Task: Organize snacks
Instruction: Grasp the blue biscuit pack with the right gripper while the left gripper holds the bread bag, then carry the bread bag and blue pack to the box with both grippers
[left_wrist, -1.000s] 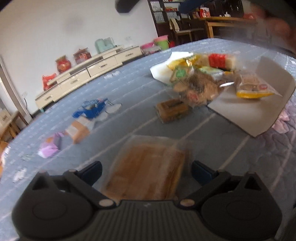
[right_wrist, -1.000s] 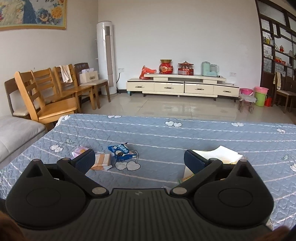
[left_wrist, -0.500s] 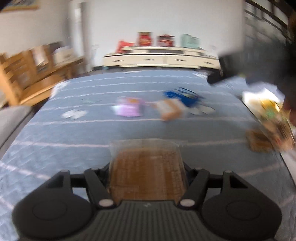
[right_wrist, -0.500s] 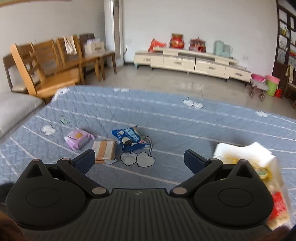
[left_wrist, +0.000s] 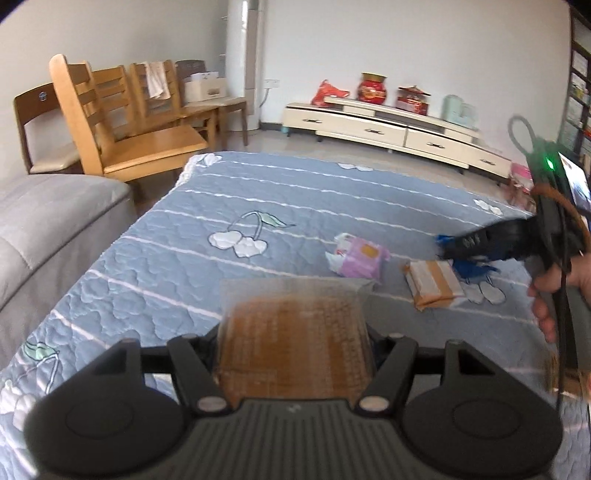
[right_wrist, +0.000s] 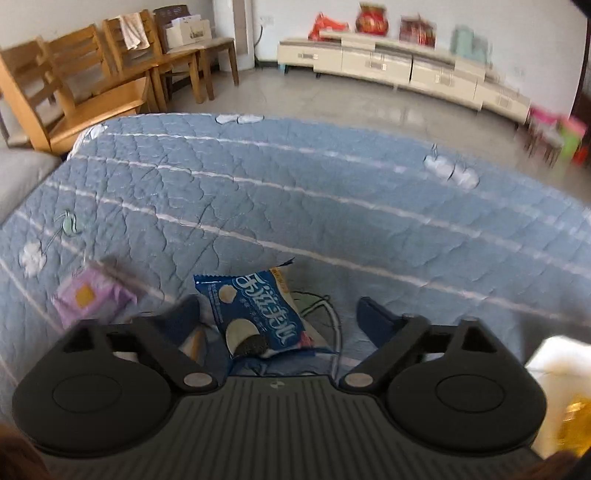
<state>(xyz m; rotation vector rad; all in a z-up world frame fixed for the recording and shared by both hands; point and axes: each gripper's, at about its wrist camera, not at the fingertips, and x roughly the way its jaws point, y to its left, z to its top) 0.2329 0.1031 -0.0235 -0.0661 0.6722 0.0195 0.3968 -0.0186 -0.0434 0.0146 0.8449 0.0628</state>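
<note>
Left claw (left_wrist: 295, 345): clamped on a clear-wrapped brown cake (left_wrist: 293, 343), both pads pressing its sides, packet held above the blue quilted tabletop (left_wrist: 295, 192) and jutting forward past the fingertips.

Right claw (right_wrist: 279, 314): jaws just closing, partly drawn in but not yet pressing anything; blue cookie packet (right_wrist: 255, 314) lying between them on the quilt, closer to the left finger than the right, a clear gap on the right side. Long axis of the packet running slantwise, from upper left toward lower right in the right wrist view, so roughly along the claw's pointing line rather than across it (a grip across the narrow width, by that reading). Near end of the packet tucked under the claw body.

Same claw seen from the left wrist camera at far right, over the blue packet, person's hand (left_wrist: 554, 291) on its handle.

Nearby, untouched: purple packet (right_wrist: 90, 297) just left of the right claw; tan flat packet (left_wrist: 432, 282) between purple and blue. Right claw plainly the nearer to all three; left claw occupied.

White box (right_wrist: 557, 369) with yellow wrappers at the lower right edge, probable destination.
</note>
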